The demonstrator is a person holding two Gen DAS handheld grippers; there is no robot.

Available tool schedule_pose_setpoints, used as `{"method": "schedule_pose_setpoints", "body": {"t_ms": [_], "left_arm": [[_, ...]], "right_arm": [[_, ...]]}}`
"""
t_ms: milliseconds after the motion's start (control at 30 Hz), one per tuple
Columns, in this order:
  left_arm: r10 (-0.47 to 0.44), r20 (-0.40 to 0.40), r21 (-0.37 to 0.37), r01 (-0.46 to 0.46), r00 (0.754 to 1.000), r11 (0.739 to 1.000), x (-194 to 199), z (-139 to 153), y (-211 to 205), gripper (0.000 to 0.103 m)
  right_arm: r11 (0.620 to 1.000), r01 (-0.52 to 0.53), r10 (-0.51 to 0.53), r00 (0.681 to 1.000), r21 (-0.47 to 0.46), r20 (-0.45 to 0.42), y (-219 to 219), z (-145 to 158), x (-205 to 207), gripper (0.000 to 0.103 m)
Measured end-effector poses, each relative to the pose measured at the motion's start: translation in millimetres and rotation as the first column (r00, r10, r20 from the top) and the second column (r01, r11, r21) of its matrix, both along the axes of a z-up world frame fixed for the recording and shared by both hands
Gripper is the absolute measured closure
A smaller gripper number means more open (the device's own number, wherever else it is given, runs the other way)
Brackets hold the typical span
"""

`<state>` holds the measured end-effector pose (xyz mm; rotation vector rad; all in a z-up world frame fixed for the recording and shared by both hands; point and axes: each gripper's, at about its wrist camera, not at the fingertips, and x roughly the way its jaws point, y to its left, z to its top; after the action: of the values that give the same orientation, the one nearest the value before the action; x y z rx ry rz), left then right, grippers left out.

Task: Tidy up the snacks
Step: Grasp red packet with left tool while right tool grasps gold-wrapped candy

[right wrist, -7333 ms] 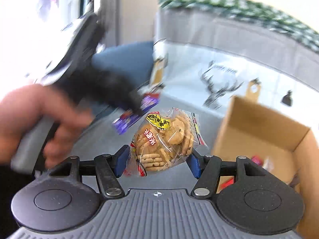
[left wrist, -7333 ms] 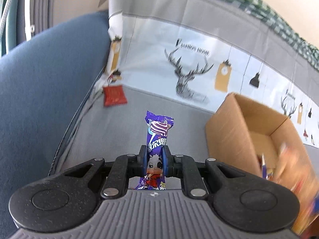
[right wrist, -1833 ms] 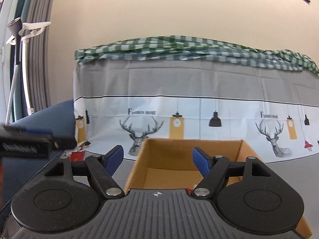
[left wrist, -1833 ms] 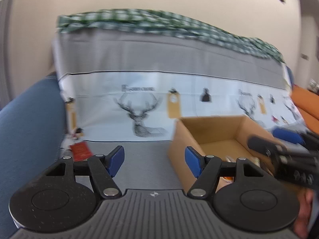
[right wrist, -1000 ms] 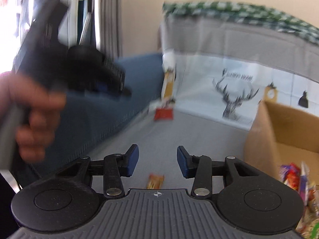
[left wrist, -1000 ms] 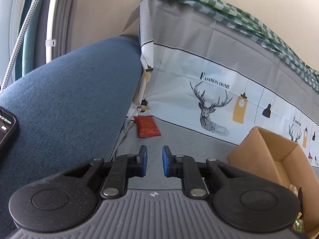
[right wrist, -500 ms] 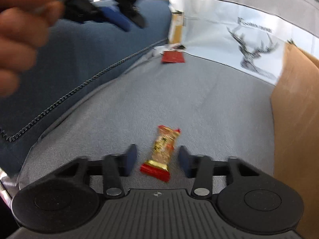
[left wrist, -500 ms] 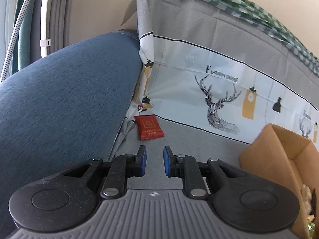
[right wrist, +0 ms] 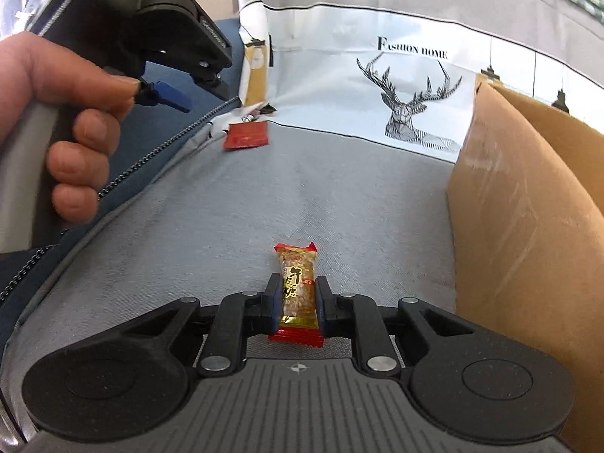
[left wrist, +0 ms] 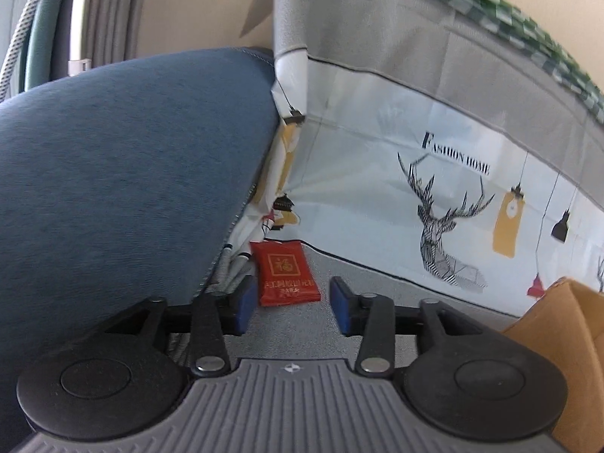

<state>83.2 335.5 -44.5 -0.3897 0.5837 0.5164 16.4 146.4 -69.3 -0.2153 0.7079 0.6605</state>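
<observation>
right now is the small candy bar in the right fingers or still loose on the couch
In them: the right gripper has both fingers pressed against the candy bar, which rests on the couch seat.

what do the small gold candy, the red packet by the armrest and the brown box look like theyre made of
Gold candy: glossy plastic or foil film, by its shine and crimped red ends.
Red packet: smooth printed film, probably plastic; flat, slight sheen, sealed edge.
Brown box: matte corrugated cardboard, judging by its plain tan face and thick cut rim.

Blue armrest (left wrist: 124,173) beside deer-print cover (left wrist: 434,204); green checked cloth (left wrist: 490,3) above.
</observation>
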Motion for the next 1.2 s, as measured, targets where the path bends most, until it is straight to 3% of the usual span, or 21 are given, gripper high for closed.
{"method": "schedule_pose_setpoints", "body": {"t_ms": [67, 233, 567, 800, 933, 1200], "left_arm": [[-0.010, -0.004, 0.005, 0.010, 1.000, 1.000, 8.8, -4.2, -2.9, 0.034], [0.031, -0.005, -0.016, -0.031, 1.000, 0.999, 31.4, -16.0, -1.8, 0.022], [0.126, -0.123, 0.007, -0.126, 0.984, 0.992, 78.3, -54.0, 18.2, 0.021], [0.132, -0.168, 0.033, -0.128, 0.977, 0.991, 89.2, -68.3, 22.6, 0.024], [0.118, -0.163, 0.066, -0.108, 0.980, 0.992, 91.3, -66.5, 19.5, 0.046], [0.124, -0.145, 0.068, -0.116, 0.982, 0.991, 85.3, -51.7, 18.8, 0.052]], "right_arm": [[1.000, 0.008, -0.008, 1.000, 0.000, -0.001, 1.1, -2.0, 1.4, 0.084], [1.000, 0.027, -0.027, 1.000, -0.004, -0.013, 2.4, -3.9, 8.6, 0.084], [0.999, 0.028, -0.029, 0.999, -0.043, -0.030, -0.6, -4.6, 10.4, 0.081], [0.999, 0.017, -0.018, 0.999, -0.042, -0.033, -0.7, -4.3, 12.2, 0.081], [0.999, 0.013, -0.014, 1.000, -0.039, -0.025, -1.7, -4.9, 11.1, 0.082], [1.000, 0.000, 0.000, 1.000, -0.032, -0.003, -1.9, -5.5, 6.3, 0.084]]}}
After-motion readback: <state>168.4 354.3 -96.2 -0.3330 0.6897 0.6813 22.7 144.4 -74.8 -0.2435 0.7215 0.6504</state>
